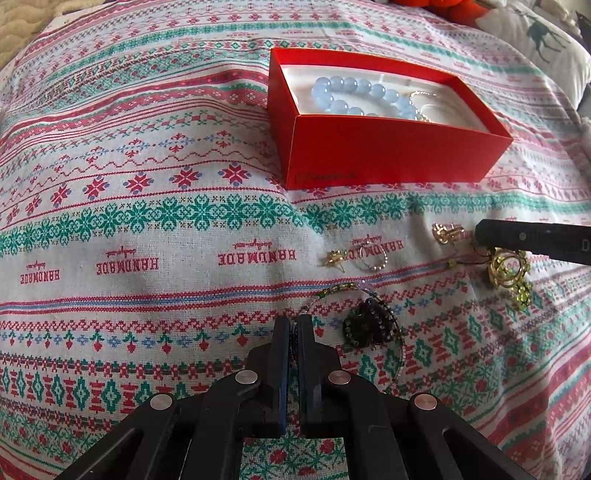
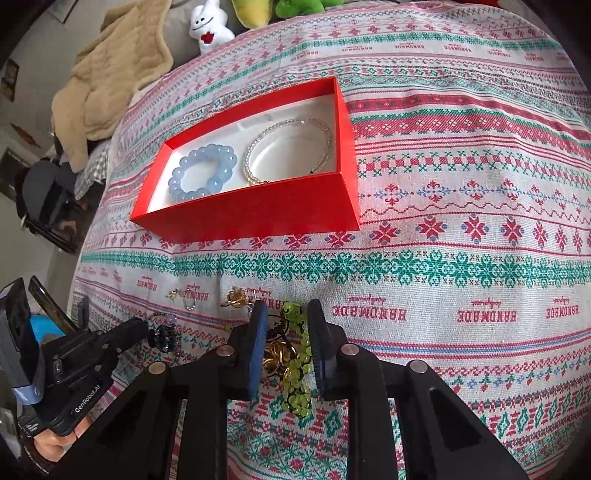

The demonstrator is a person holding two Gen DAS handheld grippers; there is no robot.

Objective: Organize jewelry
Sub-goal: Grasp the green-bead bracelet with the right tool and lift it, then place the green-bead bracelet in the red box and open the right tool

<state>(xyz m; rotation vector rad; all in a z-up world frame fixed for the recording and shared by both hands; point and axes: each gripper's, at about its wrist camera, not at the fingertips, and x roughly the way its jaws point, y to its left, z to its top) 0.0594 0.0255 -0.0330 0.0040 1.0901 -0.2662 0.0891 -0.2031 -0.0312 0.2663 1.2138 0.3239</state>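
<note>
A red box (image 1: pixel 384 155) (image 2: pixel 258 214) on the patterned cloth holds a blue bead bracelet (image 1: pixel 354 96) (image 2: pixel 203 173) and a pearl necklace (image 2: pixel 288 147). My left gripper (image 1: pixel 293 321) is shut on the thin beaded strand of a dark pendant necklace (image 1: pixel 369 326), which lies just right of the fingertips. My right gripper (image 2: pixel 284 310) is open, its fingers either side of a gold and green bead piece (image 2: pixel 295 362) (image 1: pixel 509 273). Loose on the cloth lie a gold earring (image 1: pixel 334 258), a small bead ring (image 1: pixel 371 260) and a gold clasp piece (image 1: pixel 447 232) (image 2: pixel 236 297).
A beige blanket (image 2: pixel 110 77) and plush toys (image 2: pixel 210 26) lie past the far left edge of the cloth. A white deer-print pillow (image 1: pixel 543 37) sits at the far right in the left wrist view.
</note>
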